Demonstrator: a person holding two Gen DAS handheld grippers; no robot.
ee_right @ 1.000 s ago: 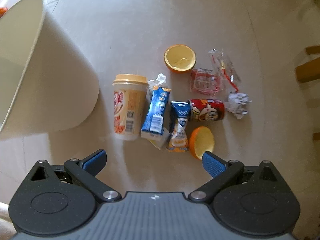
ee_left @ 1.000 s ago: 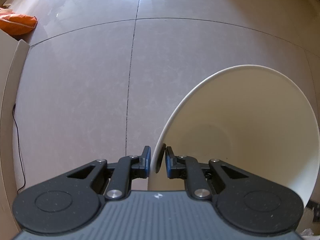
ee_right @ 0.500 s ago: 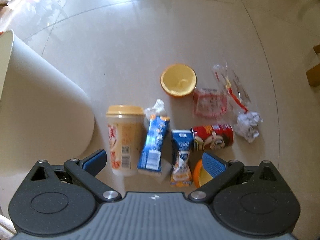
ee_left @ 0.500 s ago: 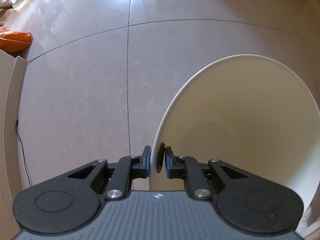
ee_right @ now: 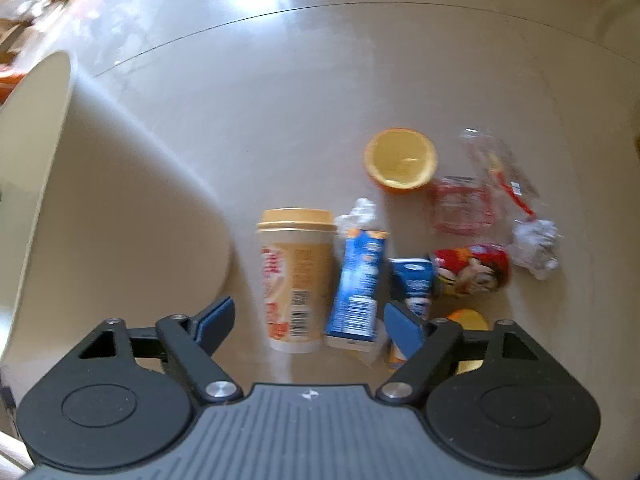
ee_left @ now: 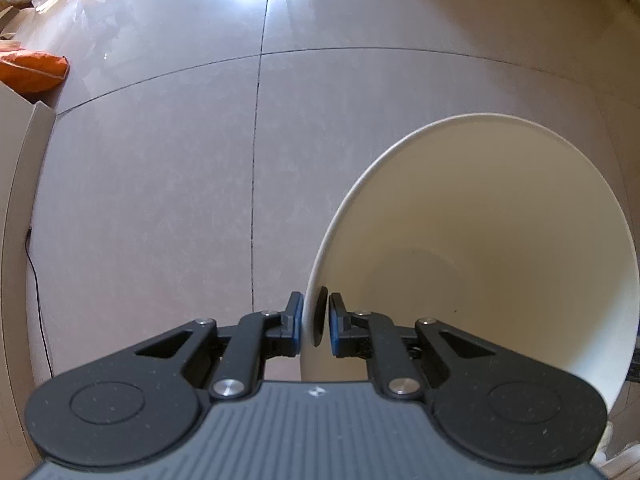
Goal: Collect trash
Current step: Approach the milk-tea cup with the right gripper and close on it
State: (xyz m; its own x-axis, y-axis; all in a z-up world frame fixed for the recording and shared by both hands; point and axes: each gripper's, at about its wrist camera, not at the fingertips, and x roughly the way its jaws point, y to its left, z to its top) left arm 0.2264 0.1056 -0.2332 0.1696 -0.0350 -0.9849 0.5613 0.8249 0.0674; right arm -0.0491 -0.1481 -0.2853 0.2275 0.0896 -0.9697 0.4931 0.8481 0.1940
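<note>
left gripper clamped on bin rim. right gripper open, jaws just narrowing, nothing pinched; cup lies on floor between them. looks light, crushable: grip mid-body, gently.

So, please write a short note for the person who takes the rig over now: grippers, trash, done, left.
Left gripper: shut on the rim of the cream plastic bin, which is tilted and looks empty inside.
Right gripper: open, jaws just been closing, above the beige lidded paper cup and the blue milk carton; nothing gripped.
Trash lies on the floor beside the bin: second small blue carton, red can, two orange peel halves, clear wrappers, crumpled paper.
Done: nothing collected. Left: everything.
</note>
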